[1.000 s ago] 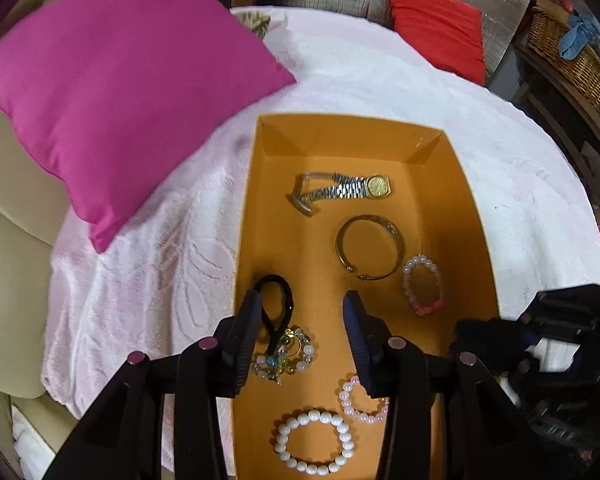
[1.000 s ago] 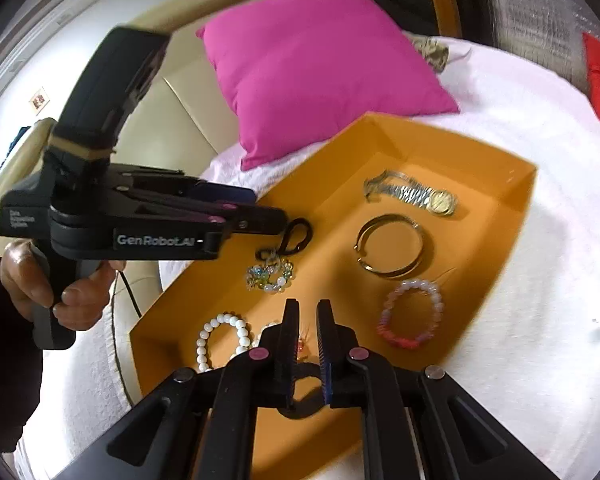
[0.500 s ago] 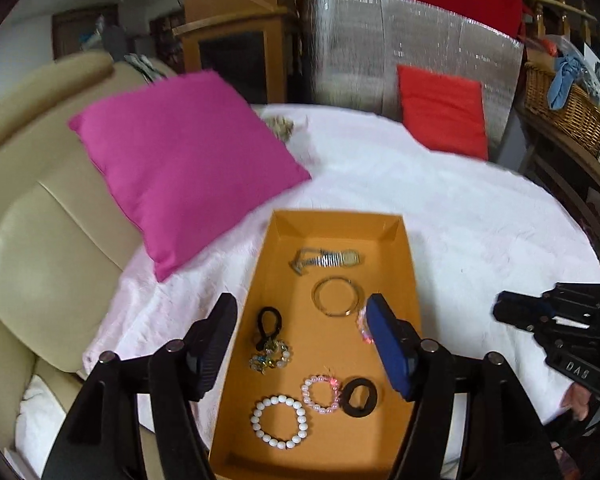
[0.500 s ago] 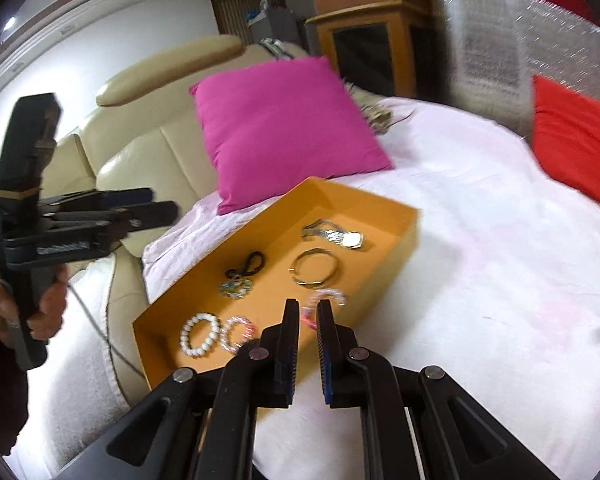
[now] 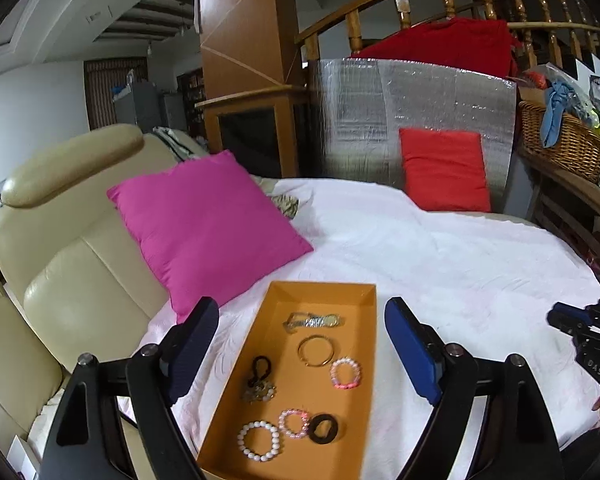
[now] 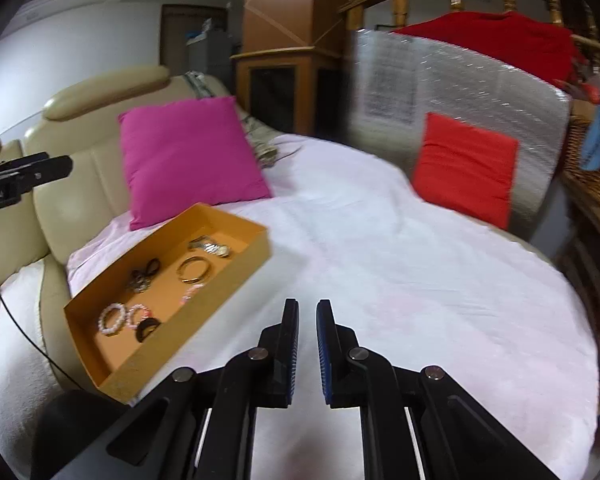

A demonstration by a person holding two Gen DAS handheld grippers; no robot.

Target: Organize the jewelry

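Note:
An orange tray lies on the white bedspread and holds several pieces: a watch, a gold bangle, a pink bead bracelet, a white pearl bracelet, a black ring and a black clasp with charms. My left gripper is wide open and empty, held high above the tray. My right gripper is nearly shut with a narrow gap, empty, above the bedspread right of the tray.
A magenta pillow lies behind the tray on the left, against a cream leather headboard. A red pillow leans on a silver foil panel. A wicker basket stands on a shelf at the right.
Both grippers have pulled back and up from the tray, which looks much smaller now. The left gripper has opened wider. The right gripper has moved right over the bedspread.

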